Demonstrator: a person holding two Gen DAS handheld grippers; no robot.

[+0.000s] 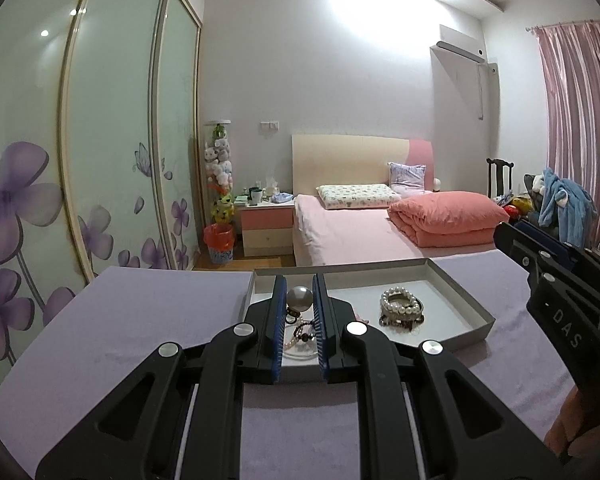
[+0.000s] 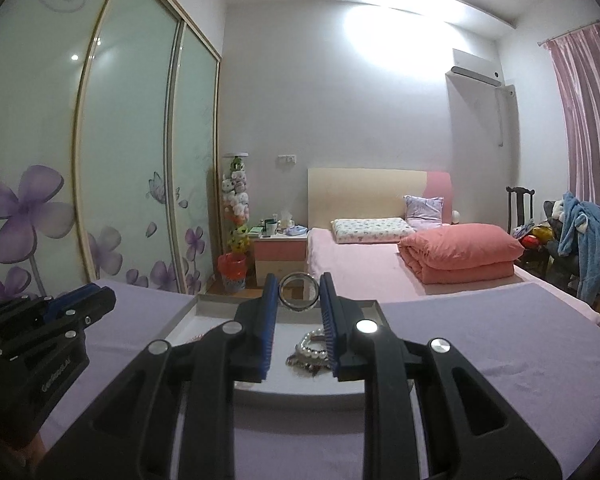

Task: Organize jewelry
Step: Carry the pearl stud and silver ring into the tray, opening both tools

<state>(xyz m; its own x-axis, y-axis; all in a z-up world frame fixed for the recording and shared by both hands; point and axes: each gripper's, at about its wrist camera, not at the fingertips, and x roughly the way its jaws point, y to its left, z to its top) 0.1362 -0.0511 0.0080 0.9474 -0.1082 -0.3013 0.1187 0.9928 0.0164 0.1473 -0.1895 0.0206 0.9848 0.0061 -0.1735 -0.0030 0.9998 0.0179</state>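
Two grippers: left [image 1: 299,294] pinches a pearl piece [image 1: 299,297], right [image 2: 299,292] a silver bangle [image 2: 299,292].

The right gripper [image 2: 299,292] holds a silver bangle [image 2: 299,293] upright between its blue pads [image 2: 328,316], pinched at the ring's two sides. Below and just behind the fingertips lies a shallow grey tray [image 2: 204,304] on a lilac cloth [image 2: 480,332], with a pearl bracelet pile [image 2: 310,350] in it. The left gripper [image 2: 76,300] sits off to the left.

A lilac-covered table [image 1: 140,320] — one shallow grey tray [image 1: 452,280] on it.
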